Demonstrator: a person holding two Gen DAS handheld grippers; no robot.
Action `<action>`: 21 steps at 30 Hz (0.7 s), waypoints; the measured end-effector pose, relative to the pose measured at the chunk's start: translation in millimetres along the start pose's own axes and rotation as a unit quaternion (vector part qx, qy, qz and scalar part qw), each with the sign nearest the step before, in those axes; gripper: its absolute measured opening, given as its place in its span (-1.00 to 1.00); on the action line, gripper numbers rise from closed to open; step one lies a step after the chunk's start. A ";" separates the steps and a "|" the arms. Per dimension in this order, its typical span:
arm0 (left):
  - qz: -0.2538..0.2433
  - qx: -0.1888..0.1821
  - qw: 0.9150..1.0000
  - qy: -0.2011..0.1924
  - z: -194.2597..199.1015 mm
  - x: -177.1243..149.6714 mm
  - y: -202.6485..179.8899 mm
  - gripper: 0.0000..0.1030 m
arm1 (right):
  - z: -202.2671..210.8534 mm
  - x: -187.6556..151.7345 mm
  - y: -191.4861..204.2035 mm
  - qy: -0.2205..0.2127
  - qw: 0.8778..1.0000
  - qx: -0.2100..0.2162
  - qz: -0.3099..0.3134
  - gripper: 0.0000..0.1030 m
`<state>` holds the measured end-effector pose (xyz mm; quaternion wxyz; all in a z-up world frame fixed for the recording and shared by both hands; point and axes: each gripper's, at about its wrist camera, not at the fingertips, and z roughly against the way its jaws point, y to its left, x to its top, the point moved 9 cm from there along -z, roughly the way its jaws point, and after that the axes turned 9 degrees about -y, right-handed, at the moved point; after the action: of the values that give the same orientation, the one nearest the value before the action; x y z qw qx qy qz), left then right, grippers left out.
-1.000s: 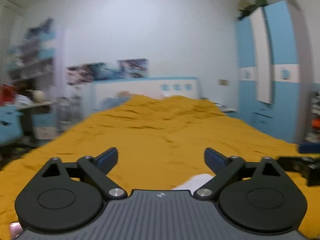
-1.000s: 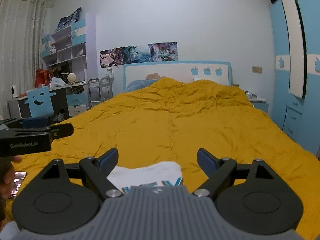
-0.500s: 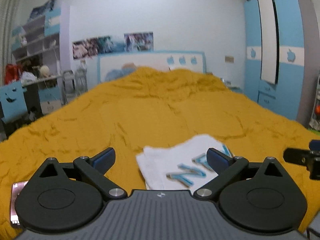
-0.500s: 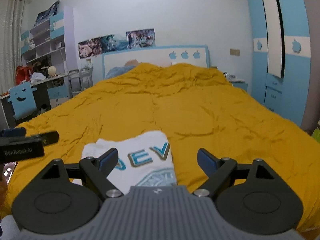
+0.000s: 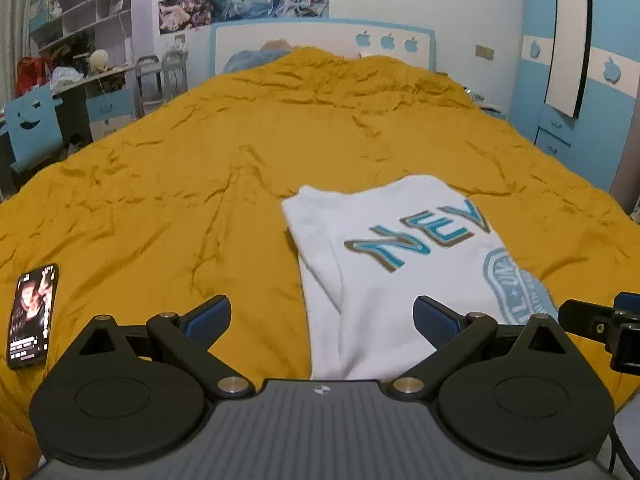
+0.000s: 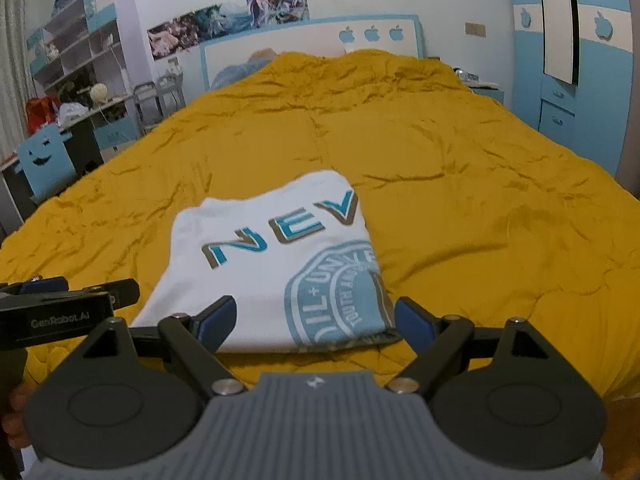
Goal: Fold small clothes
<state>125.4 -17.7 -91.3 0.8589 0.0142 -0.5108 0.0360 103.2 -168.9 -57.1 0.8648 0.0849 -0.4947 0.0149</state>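
A white T-shirt with blue letters and a round blue emblem lies folded into a rectangle on the yellow bedspread. My left gripper is open just above its near left part, holding nothing. My right gripper is open over the shirt's near edge, also holding nothing. The right gripper's tip shows at the right edge of the left wrist view. In the right wrist view the left gripper shows at the left edge.
A phone with a lit screen lies on the bedspread near the left edge. A desk with a blue chair and shelves stand left of the bed. Blue wardrobes stand on the right, and the headboard is far ahead.
Both cameras have tilted down and risen. The shirt went from barely visible at the lower edge to fully in view. Both grippers stayed open.
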 end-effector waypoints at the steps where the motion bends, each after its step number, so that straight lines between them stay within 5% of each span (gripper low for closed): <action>1: 0.000 0.001 1.000 0.003 -0.2 -1.7 0.3 1.00 | -2.0 -2.8 0.3 0.006 1.000 -0.002 0.000 0.60; 21: -0.007 0.005 1.000 0.017 -1.2 -6.9 -1.0 1.00 | -11.5 -12.9 -0.8 0.037 0.999 -0.008 -0.003 0.59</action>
<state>123.3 -19.0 -97.9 0.8678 0.0218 -0.4954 0.0327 106.5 -167.0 -74.0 0.8831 0.0790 -0.4623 0.0114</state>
